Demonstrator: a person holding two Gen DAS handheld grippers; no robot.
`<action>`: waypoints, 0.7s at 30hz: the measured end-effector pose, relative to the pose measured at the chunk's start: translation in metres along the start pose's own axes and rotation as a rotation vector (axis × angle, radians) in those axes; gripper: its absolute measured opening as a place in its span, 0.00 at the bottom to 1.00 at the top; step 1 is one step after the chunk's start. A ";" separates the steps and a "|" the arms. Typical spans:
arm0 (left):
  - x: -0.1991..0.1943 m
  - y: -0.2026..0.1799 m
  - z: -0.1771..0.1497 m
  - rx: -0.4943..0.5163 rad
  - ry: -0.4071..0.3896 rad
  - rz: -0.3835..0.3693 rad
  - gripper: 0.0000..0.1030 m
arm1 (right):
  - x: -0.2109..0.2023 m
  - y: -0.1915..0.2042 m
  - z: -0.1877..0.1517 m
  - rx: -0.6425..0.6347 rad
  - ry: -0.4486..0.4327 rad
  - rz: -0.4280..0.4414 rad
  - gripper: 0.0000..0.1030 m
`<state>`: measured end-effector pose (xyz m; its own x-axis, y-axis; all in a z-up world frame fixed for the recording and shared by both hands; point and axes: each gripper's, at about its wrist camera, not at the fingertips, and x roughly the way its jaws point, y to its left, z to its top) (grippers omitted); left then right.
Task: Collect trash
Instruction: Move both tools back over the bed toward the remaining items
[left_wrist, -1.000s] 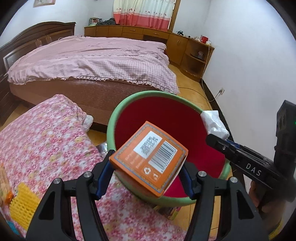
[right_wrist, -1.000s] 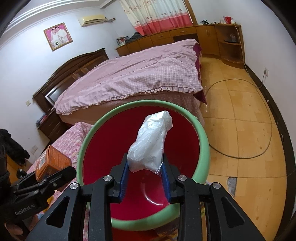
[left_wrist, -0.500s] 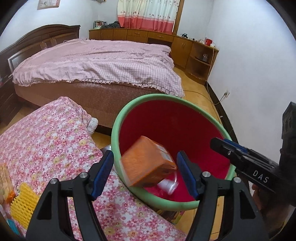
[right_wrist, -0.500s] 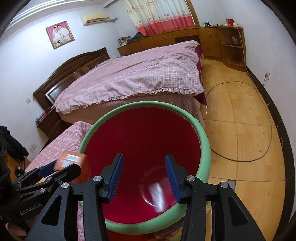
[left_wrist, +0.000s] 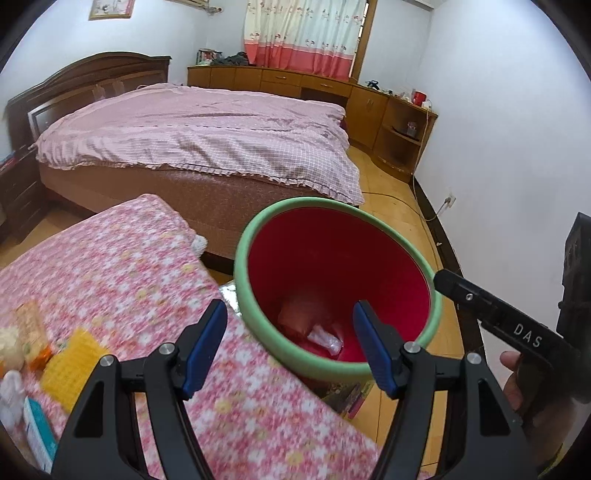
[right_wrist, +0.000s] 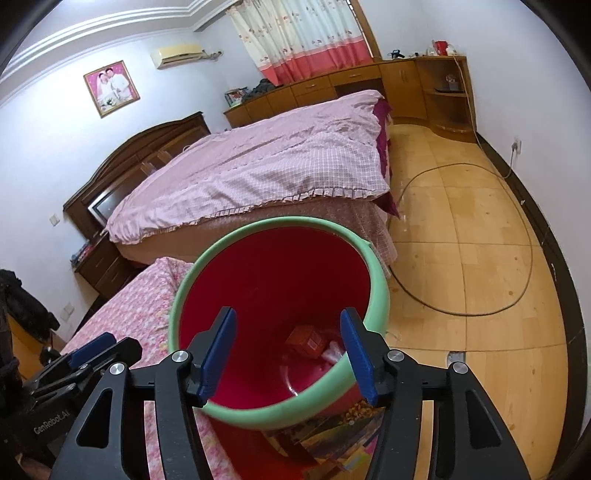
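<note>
1. Readable writing: the right gripper's black body (left_wrist: 517, 332), seen from the left wrist view, carries the white letters "DAS". The left gripper's body (right_wrist: 70, 380), seen at the lower left of the right wrist view, reads "GenRobot.AI".
2. The orange carton (right_wrist: 306, 341) lying in the bin shows a pale label patch on one face, too small to read.
3. Left gripper (left_wrist: 290, 347): its blue-padded fingers (left_wrist: 205, 345) stand wide apart with nothing between them (they frame the near rim of the bin and the table edge, touching neither).
4. Right gripper (right_wrist: 290, 354): its blue fingers (right_wrist: 218, 354) are parted and the jaws are opening; nothing is gripped, and only the bin's interior shows through the gap.
5. The trash bin (left_wrist: 242, 258) is a red bucket with a pale green rim, standing on the wooden floor (right_wrist: 480, 258) just beside the table.
6. At the bin's bottom lie the orange carton and, touching it, a crumpled clear plastic bag (left_wrist: 325, 338).
7. The table (left_wrist: 122, 273) is covered with a pink flowered cloth. At its left end sit a yellow perforated piece (left_wrist: 70, 365), an orange packet (left_wrist: 31, 328) and a teal-and-white box (left_wrist: 37, 435) (all blurred, so no print can be read).
8. A person's hand (left_wrist: 517, 384) holds the right gripper's handle at the right edge of the left wrist view.
</note>
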<state>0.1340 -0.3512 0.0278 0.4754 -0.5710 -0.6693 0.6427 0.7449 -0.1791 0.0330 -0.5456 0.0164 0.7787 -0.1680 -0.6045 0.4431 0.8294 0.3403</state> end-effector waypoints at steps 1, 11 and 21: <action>-0.006 0.002 -0.002 -0.004 -0.004 0.007 0.68 | -0.005 0.002 -0.001 0.001 -0.004 0.004 0.59; -0.065 0.034 -0.027 -0.058 -0.032 0.115 0.68 | -0.039 0.030 -0.020 -0.008 -0.024 0.067 0.65; -0.107 0.078 -0.054 -0.170 -0.055 0.209 0.68 | -0.049 0.060 -0.042 -0.033 0.013 0.108 0.66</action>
<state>0.1011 -0.2132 0.0469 0.6222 -0.4132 -0.6649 0.4191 0.8932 -0.1630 0.0030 -0.4650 0.0364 0.8152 -0.0696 -0.5749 0.3417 0.8593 0.3805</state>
